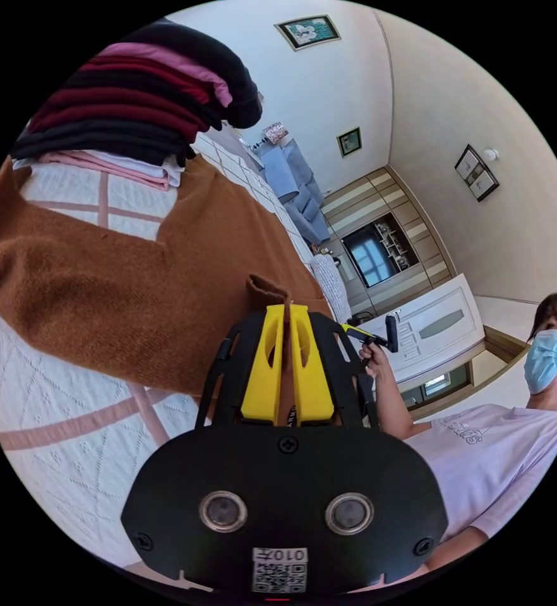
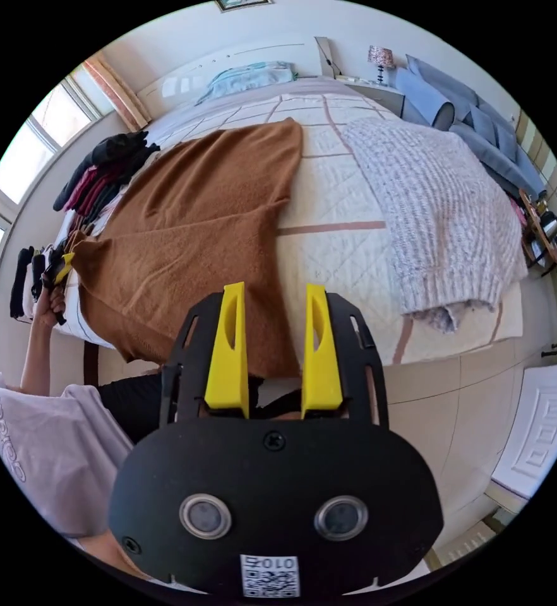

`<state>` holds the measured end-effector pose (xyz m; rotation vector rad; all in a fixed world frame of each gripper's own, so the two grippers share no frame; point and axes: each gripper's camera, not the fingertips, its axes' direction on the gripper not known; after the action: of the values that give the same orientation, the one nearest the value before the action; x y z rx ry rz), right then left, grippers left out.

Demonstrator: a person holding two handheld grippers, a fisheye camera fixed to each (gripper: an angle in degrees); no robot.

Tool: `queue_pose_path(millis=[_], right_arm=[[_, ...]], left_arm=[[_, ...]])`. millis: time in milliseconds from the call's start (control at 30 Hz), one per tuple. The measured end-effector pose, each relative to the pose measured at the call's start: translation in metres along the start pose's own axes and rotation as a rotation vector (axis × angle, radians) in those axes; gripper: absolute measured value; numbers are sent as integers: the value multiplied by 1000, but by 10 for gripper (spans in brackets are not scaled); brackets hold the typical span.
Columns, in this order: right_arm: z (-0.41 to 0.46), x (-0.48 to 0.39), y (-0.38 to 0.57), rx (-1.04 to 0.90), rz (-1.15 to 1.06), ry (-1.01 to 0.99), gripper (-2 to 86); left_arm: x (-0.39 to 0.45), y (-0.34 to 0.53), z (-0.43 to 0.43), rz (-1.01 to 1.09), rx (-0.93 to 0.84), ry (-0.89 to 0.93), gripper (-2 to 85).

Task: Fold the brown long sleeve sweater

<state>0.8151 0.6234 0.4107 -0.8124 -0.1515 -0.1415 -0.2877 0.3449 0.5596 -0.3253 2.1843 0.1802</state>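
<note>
Plainly, the left gripper (image 1: 287,307) had its two yellow jaws pressed together on a small raised tuft of the brown long sleeve sweater (image 1: 120,297); that pinched edge stood up just beyond the jaw tips, and the rest of the garment spread away from them over the white quilted bedspread (image 1: 70,404) with its pale pink stripes; the knit looked fuzzy and thick, a warm rust brown, with a soft crease running across it. Beyond the sweater, farther from the left jaws, sat a stack of folded clothes (image 1: 146,95) in black, maroon and pink; off to one side of the jaws a person in a lilac T-shirt (image 1: 480,454) held the right gripper (image 1: 379,338) in a raised hand.

In the right gripper view, the right gripper (image 2: 272,287) hung with its jaws apart and nothing between them; the sweater (image 2: 190,221) lay directly past the fingertips, flat on the bed, one hem draping over the mattress edge just beyond the jaws; a fold ran diagonally across it and its far corner reached toward the middle of the bedspread (image 2: 335,208). To one side of the jaws, the left gripper (image 2: 64,265) nipped a corner of the sweater, held in the person's hand (image 2: 48,303); to the other side lay a grey marled knit sweater (image 2: 443,208), apart from the brown one.
</note>
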Motion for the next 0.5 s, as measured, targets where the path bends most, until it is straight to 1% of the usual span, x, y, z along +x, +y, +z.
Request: queue_pose_path(millis=[67, 100, 133, 200, 300, 367, 433, 500], right_arm=[[21, -10, -17, -109, -23, -22, 65], [21, -12, -17, -112, -22, -1, 57], [15, -16, -15, -93, -24, 23, 47], [4, -13, -7, -58, 11, 10, 44], [2, 3, 4, -68, 76, -58, 45], [7, -1, 7, -69, 48, -72, 48], [5, -11, 10, -52, 21, -49, 53], [1, -18, 14, -48, 25, -17, 63]], left_arm=[[2, -2, 2, 16, -6, 1, 1], [4, -3, 1, 29, -16, -12, 1], [4, -3, -1, 34, -21, -26, 1], [4, -1, -7, 29, -12, -30, 1], [-2, 4, -6, 9, -44, -64, 2], [-7, 6, 2, 4, -76, -97, 2], [-16, 11, 11, -12, -117, -189, 4], [-14, 16, 13, -9, -103, -177, 7]])
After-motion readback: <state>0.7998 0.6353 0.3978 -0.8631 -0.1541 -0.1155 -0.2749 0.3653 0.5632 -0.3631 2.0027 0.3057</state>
